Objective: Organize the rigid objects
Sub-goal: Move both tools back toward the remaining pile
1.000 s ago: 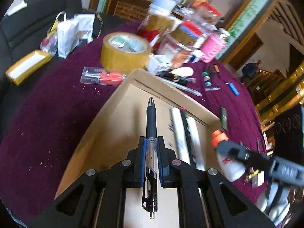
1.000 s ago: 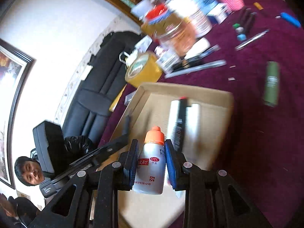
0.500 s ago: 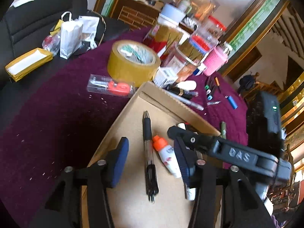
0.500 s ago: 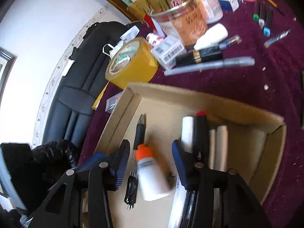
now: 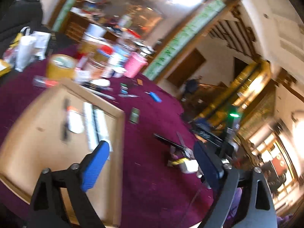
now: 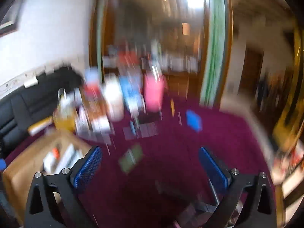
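Observation:
The cardboard box lies at the left on the purple cloth. In it lie a black pen, a white bottle with an orange cap and white markers. My left gripper hangs over the cloth just right of the box, its jaws opening wide with nothing between them. The right wrist view is heavily blurred. My right gripper is also opening, empty, above bare cloth, with the box and the bottle at its lower left. A green lighter lies just ahead of it.
Loose on the cloth are the green lighter, a blue item, scissors and a black pen. A tape roll, a pink cup and jars crowd the far side. A black chair stands at the back left.
The left gripper let go of the pen and the right let go of the bottle; both now lie in the box. Both grippers opened wide and swung right, off the box.

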Demonstrator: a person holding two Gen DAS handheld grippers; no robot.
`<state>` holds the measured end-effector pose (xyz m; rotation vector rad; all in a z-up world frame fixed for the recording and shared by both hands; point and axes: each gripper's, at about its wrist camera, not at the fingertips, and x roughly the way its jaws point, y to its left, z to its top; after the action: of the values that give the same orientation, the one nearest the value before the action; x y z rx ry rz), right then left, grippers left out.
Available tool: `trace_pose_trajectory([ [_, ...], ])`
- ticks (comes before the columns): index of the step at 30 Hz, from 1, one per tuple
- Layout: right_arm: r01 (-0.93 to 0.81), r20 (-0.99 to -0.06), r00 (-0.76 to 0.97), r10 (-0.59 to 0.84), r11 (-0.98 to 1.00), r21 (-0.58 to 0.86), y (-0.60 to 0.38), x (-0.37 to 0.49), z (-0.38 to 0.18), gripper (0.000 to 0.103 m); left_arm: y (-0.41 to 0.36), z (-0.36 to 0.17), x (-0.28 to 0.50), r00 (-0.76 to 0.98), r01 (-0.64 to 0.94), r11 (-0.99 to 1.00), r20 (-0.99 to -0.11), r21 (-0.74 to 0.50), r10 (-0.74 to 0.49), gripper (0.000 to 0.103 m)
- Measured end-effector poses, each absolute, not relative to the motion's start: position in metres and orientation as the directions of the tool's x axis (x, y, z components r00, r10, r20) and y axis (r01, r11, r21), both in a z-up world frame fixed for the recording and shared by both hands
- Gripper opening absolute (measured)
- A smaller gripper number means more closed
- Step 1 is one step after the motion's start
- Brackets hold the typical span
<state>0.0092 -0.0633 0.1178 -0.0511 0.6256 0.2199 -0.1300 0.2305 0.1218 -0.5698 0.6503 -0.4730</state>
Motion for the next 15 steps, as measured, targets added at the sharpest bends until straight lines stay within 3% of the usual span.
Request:
trace_pose_trajectory([
  [5, 0.032, -0.761, 0.638, 0.121, 0.983, 0.183, -0.189, 0.016, 0.067, 0.102, 0.154, 0.088, -0.127, 0.558, 0.258, 0.738, -0.527, -0.624, -0.641, 0.091],
  [9, 0.117, -0.778, 0.619, 0.105, 0.968, 0.224, -0.231, 0.01, 0.05, 0.102, 0.12, 0.069, -0.129, 0.474, 0.249, 0.743, -0.59, -0.622, -0.653, 0.091],
  [13, 0.082, -0.788, 0.592, 0.168, 0.96, 0.266, -0.227, 0.031, 0.038, 0.101, 0.114, 0.07, -0.132, 0.487, 0.233, 0.77, -0.615, -0.593, -0.621, 0.091],
  [15, 0.056, -0.799, 0.575, 0.176, 0.966, 0.252, -0.217, 0.044, 0.03, 0.092, 0.115, 0.073, -0.136, 0.499, 0.226, 0.783, -0.622, -0.579, -0.604, 0.091],
])
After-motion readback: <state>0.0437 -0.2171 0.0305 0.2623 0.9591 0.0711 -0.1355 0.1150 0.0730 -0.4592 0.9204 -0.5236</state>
